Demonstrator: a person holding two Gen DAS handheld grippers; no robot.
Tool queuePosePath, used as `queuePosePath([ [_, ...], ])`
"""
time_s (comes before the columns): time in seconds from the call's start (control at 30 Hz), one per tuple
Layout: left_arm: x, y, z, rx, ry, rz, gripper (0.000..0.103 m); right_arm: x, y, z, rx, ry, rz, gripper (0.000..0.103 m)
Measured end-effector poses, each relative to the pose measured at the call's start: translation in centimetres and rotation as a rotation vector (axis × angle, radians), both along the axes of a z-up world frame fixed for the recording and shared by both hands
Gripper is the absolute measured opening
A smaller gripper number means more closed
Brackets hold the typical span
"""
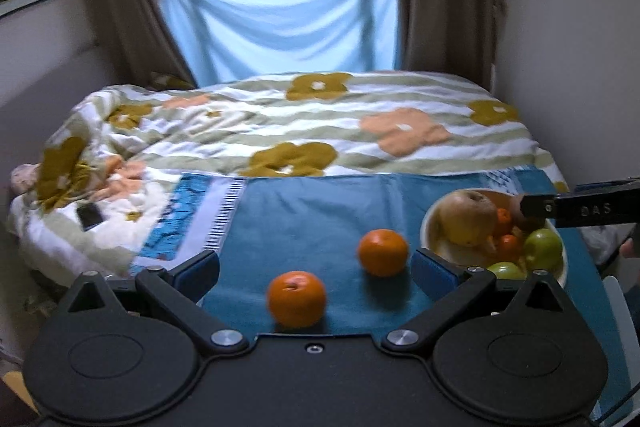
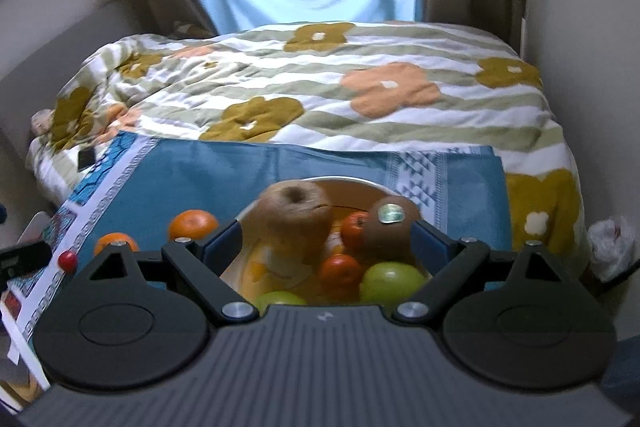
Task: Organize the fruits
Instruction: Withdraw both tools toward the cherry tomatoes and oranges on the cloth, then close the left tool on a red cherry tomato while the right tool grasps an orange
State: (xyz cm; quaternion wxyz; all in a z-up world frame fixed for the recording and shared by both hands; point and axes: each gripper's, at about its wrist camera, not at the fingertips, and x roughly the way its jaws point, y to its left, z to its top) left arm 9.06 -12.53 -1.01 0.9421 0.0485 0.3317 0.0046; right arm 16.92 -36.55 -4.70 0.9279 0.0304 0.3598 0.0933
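Two oranges lie on the blue cloth: a near one (image 1: 296, 298) and a farther one (image 1: 383, 251). My left gripper (image 1: 316, 269) is open and empty, with the near orange between its jaws. A cream bowl (image 1: 427, 227) at the right holds a big brownish-yellow fruit (image 1: 467, 218), small tangerines (image 1: 508, 245) and green apples (image 1: 543, 247). In the right wrist view my right gripper (image 2: 328, 241) is open above the bowl (image 2: 362, 181), over the big fruit (image 2: 296, 213), a kiwi with a sticker (image 2: 390, 223), tangerines (image 2: 339, 270) and a green apple (image 2: 392, 281). It holds nothing.
The blue cloth (image 1: 312, 211) covers a small table against a bed with a flowered duvet (image 1: 304, 123). A dark phone (image 1: 89, 215) lies on the duvet at left. The two oranges (image 2: 193, 224) and a small red ball (image 2: 67, 260) show left of the right gripper.
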Motion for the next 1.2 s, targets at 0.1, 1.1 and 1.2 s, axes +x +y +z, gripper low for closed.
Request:
queuePosePath([
  [0.1,-1.1,1.6,0.3,-0.005,-0.008,0.041,0.103,-1.1,1.6,0.7,0.004,-0.01,0.03,0.103],
  [1.1,-0.1,20.6,-6.6,0.034,0.099,0.056,0.097,-3.0,21.5,-4.5,-0.067,0.14,0.036,0.103],
  [1.2,1.0,20.8,-8.0,0.073,0.129,0.002,0.09,-2.6,22.8,-5.5,-0.072,0.155,0.017,0.103],
])
